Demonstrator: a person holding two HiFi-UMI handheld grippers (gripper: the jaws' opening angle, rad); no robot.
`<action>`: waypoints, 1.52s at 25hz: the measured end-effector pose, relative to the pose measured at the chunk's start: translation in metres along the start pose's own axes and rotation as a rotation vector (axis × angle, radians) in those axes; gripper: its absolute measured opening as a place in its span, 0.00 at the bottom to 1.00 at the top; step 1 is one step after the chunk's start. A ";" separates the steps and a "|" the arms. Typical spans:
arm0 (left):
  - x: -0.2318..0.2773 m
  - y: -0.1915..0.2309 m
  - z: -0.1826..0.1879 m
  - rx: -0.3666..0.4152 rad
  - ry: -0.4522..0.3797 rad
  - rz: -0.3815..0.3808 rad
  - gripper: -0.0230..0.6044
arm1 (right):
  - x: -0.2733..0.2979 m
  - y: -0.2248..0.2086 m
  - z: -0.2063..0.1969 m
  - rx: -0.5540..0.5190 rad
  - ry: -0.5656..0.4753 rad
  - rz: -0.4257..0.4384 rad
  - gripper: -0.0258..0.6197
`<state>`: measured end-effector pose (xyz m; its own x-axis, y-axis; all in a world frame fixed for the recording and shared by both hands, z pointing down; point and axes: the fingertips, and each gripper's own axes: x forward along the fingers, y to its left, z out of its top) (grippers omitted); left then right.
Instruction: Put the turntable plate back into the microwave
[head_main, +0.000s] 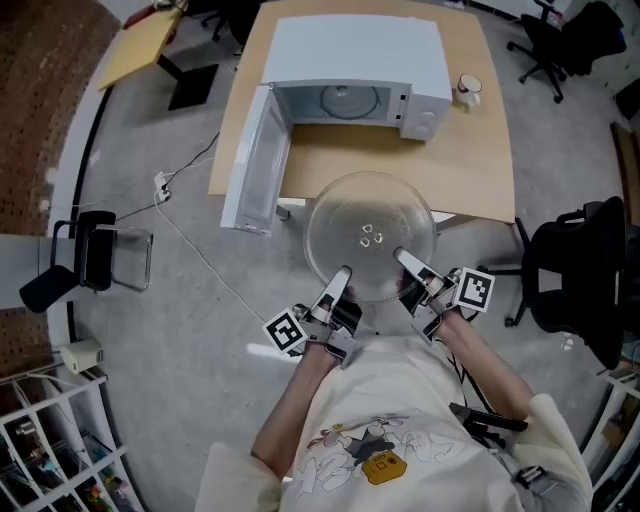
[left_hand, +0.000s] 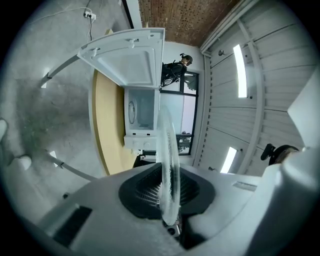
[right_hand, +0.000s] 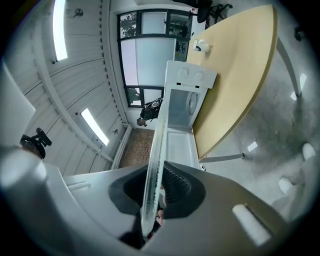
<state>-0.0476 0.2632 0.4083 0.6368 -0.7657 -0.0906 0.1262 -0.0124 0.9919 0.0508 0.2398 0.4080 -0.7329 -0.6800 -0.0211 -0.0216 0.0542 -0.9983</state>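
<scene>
The clear glass turntable plate (head_main: 370, 235) hangs level in the air in front of the table, held at its near rim from both sides. My left gripper (head_main: 340, 275) is shut on the rim at the lower left, and my right gripper (head_main: 405, 262) is shut on it at the lower right. In the left gripper view the plate (left_hand: 167, 160) shows edge-on between the dark pads (left_hand: 142, 192). The right gripper view shows the same plate (right_hand: 156, 160) edge-on. The white microwave (head_main: 350, 70) stands on the wooden table (head_main: 400, 160), its door (head_main: 255, 160) swung open to the left and its cavity (head_main: 345, 102) facing me.
A white mug (head_main: 468, 90) stands right of the microwave. A black office chair (head_main: 580, 270) is to my right and a metal-framed chair (head_main: 95, 250) to my left. A white cable (head_main: 190, 240) runs across the grey floor. The open door juts past the table's front left corner.
</scene>
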 end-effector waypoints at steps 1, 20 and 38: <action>-0.002 -0.001 0.001 0.001 -0.001 -0.003 0.09 | 0.001 0.001 -0.002 -0.004 0.001 0.003 0.11; 0.046 0.012 0.010 0.003 -0.120 -0.003 0.09 | 0.024 -0.010 0.052 0.014 0.136 0.032 0.10; 0.128 0.055 0.137 -0.023 -0.058 0.042 0.09 | 0.142 -0.067 0.128 0.035 0.054 -0.068 0.10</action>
<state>-0.0636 0.0760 0.4635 0.5971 -0.8010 -0.0426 0.1176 0.0348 0.9924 0.0354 0.0458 0.4644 -0.7664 -0.6405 0.0484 -0.0489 -0.0170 -0.9987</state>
